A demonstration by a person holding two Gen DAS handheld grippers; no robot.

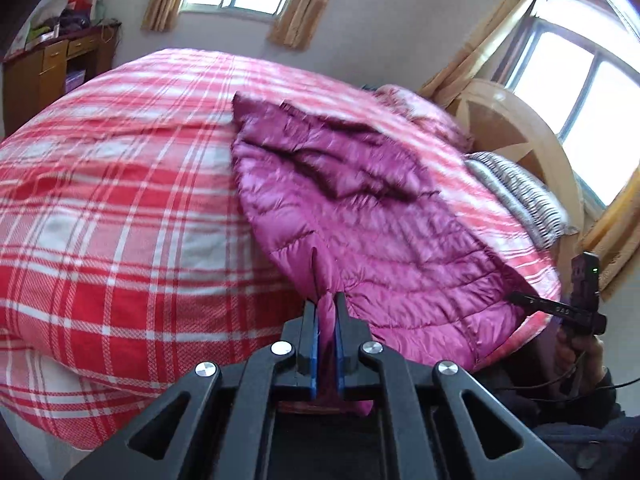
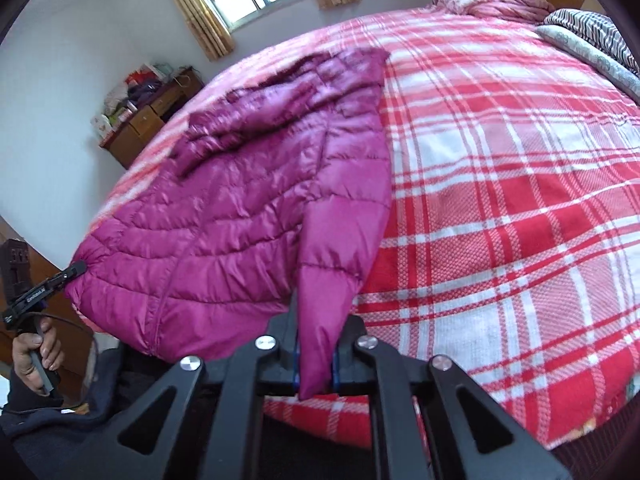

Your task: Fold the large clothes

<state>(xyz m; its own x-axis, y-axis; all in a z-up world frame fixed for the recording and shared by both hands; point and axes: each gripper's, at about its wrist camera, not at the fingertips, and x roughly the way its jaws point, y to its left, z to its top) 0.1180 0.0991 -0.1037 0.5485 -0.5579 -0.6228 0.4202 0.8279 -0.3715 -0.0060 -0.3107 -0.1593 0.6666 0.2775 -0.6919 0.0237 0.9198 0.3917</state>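
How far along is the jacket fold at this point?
Done: the purple jacket lies on the plaid bedcover, a sleeve seemingly folded across it. In hand: left tool and right tool are each shut on its near edge. Left: the near edge has not been brought over toward the far end.

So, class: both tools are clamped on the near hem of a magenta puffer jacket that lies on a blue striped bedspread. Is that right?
Not quite. The bedspread is a red, pink and white plaid, not blue striped; the right wrist view shows it plainly. The rest holds: the left tool and the right tool are both clamped on the near hem of the magenta puffer jacket.
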